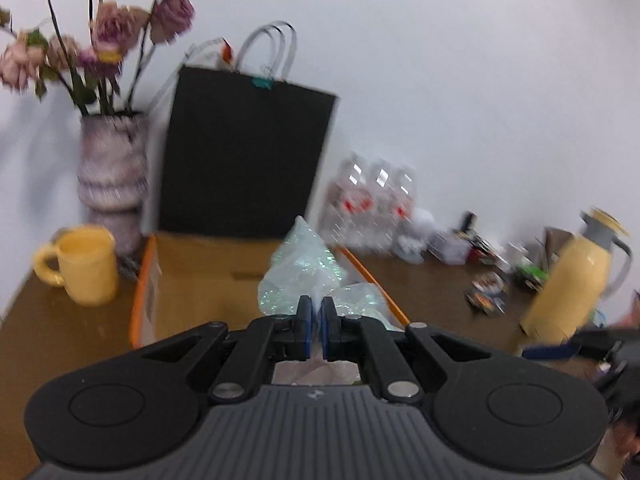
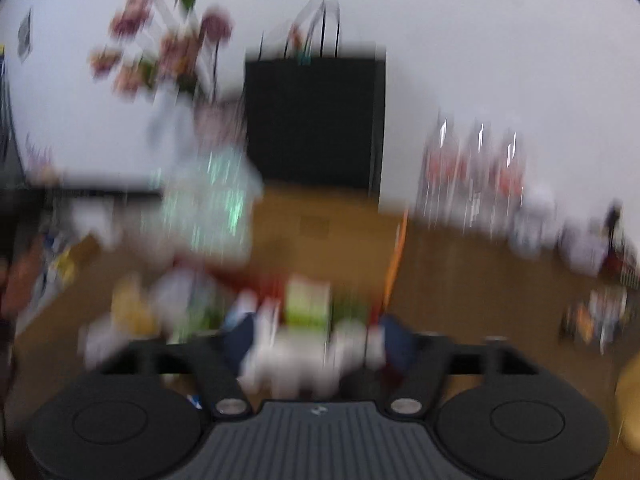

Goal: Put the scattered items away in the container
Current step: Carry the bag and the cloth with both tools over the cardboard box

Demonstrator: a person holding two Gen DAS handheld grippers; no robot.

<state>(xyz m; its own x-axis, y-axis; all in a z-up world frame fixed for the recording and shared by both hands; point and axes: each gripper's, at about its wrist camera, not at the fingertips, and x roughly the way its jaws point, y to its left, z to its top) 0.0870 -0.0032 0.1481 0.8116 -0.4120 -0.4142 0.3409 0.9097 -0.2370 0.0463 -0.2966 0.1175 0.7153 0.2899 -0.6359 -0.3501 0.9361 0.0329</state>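
Nearest to us in the left wrist view, the left gripper has its blue-padded jaws pressed together on a fold of a crinkled clear plastic bag, which stands up in front of the fingertips with greenish glints. In the right wrist view, heavily blurred, the right gripper has its jaws spread wide; we see pale and green packets behind the gap, but we cannot tell whether the pads touch any of them. Just beyond the left gripper lies the cardboard box with orange-taped edges, open at the top, its floor bare on the left side; the bag hangs over its right part, close to the right rim. We see a yellow mug just outside the box's left edge and a ribbed vase of dried flowers behind the mug. A black paper bag stands against the box's far side. To the right the brown table is open for a stretch, then come small scattered items and a tilted yellow thermos. Farthest back, a pack of clear water bottles sits against the white wall.
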